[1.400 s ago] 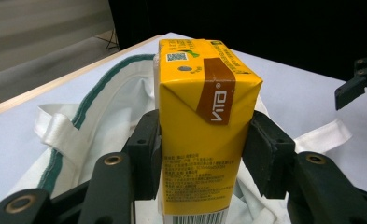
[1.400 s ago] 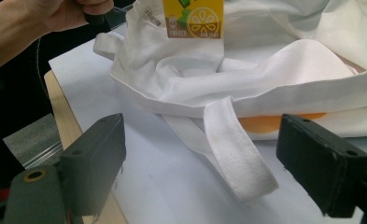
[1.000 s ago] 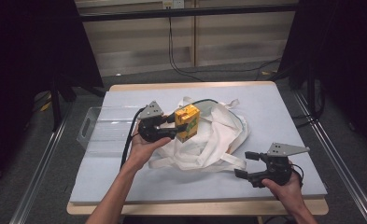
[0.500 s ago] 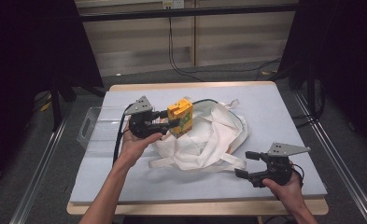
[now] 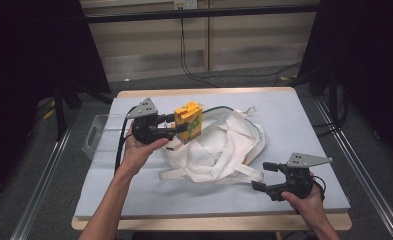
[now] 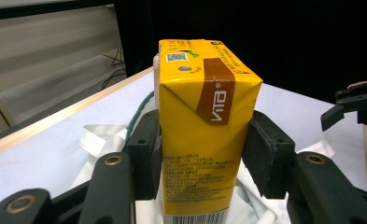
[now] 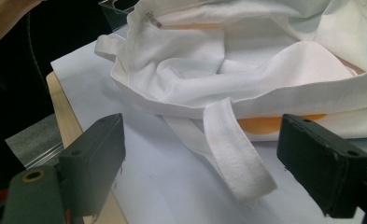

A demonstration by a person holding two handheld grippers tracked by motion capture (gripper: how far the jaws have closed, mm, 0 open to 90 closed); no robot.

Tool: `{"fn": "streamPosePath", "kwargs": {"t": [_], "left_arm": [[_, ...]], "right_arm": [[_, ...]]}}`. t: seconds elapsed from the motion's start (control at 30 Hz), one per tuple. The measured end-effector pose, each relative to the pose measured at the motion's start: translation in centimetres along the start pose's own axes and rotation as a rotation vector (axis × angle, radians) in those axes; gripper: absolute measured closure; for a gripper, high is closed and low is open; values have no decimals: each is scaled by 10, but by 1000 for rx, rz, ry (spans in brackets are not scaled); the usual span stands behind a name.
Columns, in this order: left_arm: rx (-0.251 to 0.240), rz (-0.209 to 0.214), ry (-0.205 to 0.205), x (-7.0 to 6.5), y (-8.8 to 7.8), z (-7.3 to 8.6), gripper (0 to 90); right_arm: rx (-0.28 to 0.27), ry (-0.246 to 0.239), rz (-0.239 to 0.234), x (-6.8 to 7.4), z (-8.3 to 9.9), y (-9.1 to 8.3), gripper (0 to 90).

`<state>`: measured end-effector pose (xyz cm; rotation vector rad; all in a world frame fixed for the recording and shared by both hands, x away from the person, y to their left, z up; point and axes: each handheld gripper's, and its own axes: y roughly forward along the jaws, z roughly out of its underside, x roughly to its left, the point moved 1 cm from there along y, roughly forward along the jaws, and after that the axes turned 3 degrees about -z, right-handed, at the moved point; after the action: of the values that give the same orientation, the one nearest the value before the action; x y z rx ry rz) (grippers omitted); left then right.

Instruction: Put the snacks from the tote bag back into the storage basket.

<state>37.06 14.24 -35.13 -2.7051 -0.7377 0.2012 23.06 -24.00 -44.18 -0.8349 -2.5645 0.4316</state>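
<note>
Right gripper point(image 5: 270, 178) sat at the near right edge of the table point(image 5: 314, 120), low over the pale blue surface, jaws spread wide with nothing between them. Its own view looked past the 2 black pads point(image 7: 97, 149) at a loose white strap point(image 7: 237, 158) lying flat on the table just ahead, and showed an orange patch point(image 7: 270, 122) under the bag's fold, which the high view did not give.

White cloth tote bag point(image 5: 224, 145) lay crumpled mid-table, straps trailing toward the near edge.

Left gripper point(image 5: 181, 127) was held above the bag's left side, clamped on a yellow Vita drink carton point(image 5: 188, 121). Left gripper view gave the detail: both pads point(image 6: 146, 154) pressed on the carton's point(image 6: 202, 135) 2 narrow sides around mid-height, brown band and "VITA" lettering on the folded top end, foil straw hole and a code print on top. High view showed a green patch on the carton's face. The carton's long axis ran upright, slightly tilted, top end up, clear of the bag.

A clear plastic bin point(image 5: 101, 137) stood beyond the left hand point(image 5: 136, 152), at the table's left edge.
</note>
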Motion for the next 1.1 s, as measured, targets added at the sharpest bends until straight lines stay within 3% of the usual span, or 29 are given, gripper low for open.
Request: {"fn": "streamPosePath", "kwargs": {"t": [0.53,0.73,1.1], "left_arm": [[-19,13,-8,17,-19,-6,515],[-18,16,10,25,-28,-12,515],[-37,-3,-21,57,-58,-17,516]], "right_arm": [[-1,1,-1,0,0,0,147],[0,3,0,0,0,0,147],[2,4,-2,0,1,1,145]]}}
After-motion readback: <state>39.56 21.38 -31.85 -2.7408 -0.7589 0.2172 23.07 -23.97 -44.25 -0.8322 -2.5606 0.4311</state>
